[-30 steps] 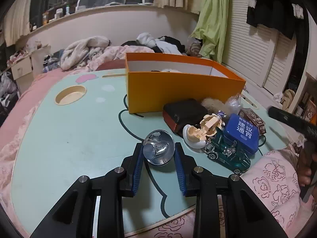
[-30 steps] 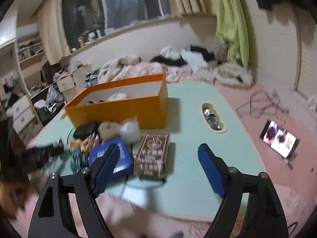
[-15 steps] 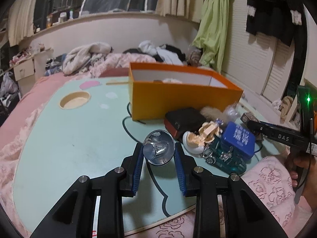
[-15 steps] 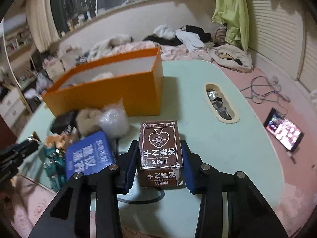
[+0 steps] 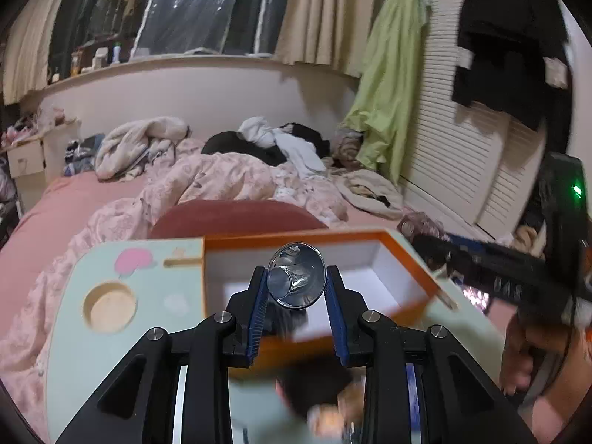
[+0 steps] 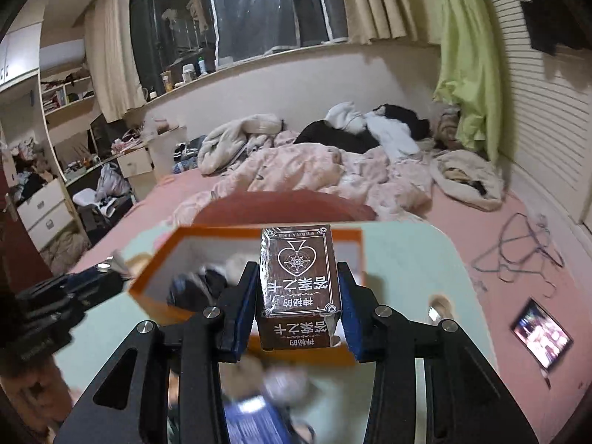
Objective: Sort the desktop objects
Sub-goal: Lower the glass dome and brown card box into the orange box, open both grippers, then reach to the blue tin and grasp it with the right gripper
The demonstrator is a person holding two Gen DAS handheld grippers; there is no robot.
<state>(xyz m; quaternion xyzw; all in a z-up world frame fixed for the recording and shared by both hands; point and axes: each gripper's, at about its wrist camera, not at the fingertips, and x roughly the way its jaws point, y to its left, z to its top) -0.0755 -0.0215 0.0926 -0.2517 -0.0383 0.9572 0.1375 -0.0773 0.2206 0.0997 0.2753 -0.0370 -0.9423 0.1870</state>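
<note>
My left gripper (image 5: 296, 288) is shut on a shiny metal funnel-shaped cup (image 5: 296, 275) and holds it in the air over the open orange box (image 5: 407, 255). My right gripper (image 6: 298, 296) is shut on a brown card box (image 6: 298, 281) with a spade emblem, held above the near wall of the same orange box (image 6: 155, 262). The right gripper shows as a dark bar at the right of the left wrist view (image 5: 492, 262). The left gripper shows at the left of the right wrist view (image 6: 63, 292). Dark and pale items lie inside the box.
The box stands on a mint green table (image 5: 74, 351) with a round recess (image 5: 109, 307) at the left. Blurred items lie on the table below both grippers, among them a blue tin (image 6: 255, 421). A bed with pink bedding (image 5: 222, 181) lies behind. A phone (image 6: 540, 336) lies at the right.
Both grippers have lifted from the table and moved forward over the orange box, the left with the metal cup, the right with the card box it closed on a second ago.
</note>
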